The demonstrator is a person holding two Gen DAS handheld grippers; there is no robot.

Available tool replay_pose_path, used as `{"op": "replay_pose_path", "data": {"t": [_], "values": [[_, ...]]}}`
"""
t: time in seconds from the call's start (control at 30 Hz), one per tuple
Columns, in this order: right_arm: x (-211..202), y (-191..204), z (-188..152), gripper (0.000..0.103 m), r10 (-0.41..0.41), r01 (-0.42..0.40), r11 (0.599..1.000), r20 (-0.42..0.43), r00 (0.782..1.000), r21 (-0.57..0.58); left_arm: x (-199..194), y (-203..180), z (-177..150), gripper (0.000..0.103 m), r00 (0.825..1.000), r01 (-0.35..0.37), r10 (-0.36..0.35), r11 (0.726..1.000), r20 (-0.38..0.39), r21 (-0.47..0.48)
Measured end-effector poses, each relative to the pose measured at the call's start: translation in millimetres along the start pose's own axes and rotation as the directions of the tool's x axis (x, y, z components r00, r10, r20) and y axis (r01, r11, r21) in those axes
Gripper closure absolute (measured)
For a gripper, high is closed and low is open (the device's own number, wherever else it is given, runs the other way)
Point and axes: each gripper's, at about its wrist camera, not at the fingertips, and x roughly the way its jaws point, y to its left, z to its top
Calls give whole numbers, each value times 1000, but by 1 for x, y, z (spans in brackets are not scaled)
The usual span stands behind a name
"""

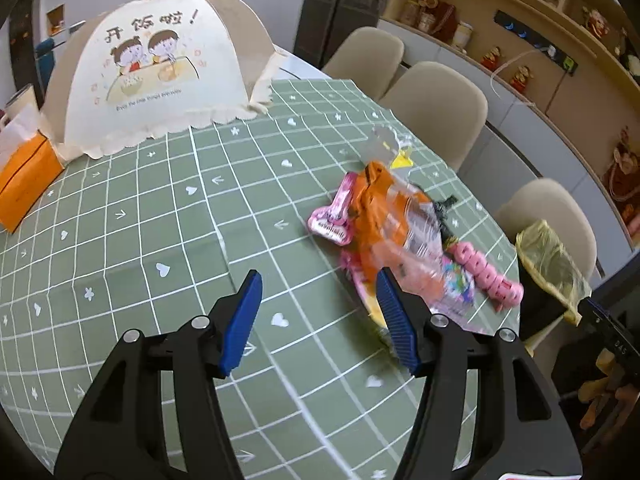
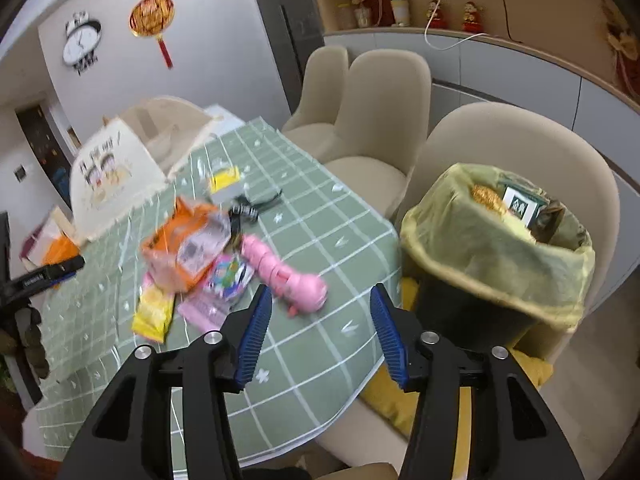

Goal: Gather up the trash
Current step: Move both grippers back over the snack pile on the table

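Both hand-held grippers, left (image 1: pixel 320 316) and right (image 2: pixel 318 330), tilt downward, jaws apart and seemingly empty, over blurred wrappers (image 1: pixel 392 240)

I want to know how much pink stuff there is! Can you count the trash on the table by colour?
Pink: 2 (pink ribbed roll, pink foil wrapper)
Orange: 1 (orange plastic packet)
Yellow: 1 (yellow snack wrapper)
Black: 1 (black strap)
Total: 5, though the blurry pile may hide more.
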Motion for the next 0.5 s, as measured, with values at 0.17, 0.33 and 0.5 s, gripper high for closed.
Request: {"op": "replay_pose_path", "data": {"t": [0.17, 0.33, 0.5], "values": [[22, 40, -21, 54, 22, -27, 998, -92, 996, -60, 15, 2, -12, 47, 1000, 16, -15, 998, -20, 67], [52, 75, -34, 54, 55, -74, 989, -153, 987, -124, 21, 14, -27, 47, 996, 65, -65, 998, -55, 5], [75, 99, -32, 54, 89, -127, 973, -192, 977, -194, 27, 18, -38, 47, 994, 73, -75, 997, -81, -16]]}}
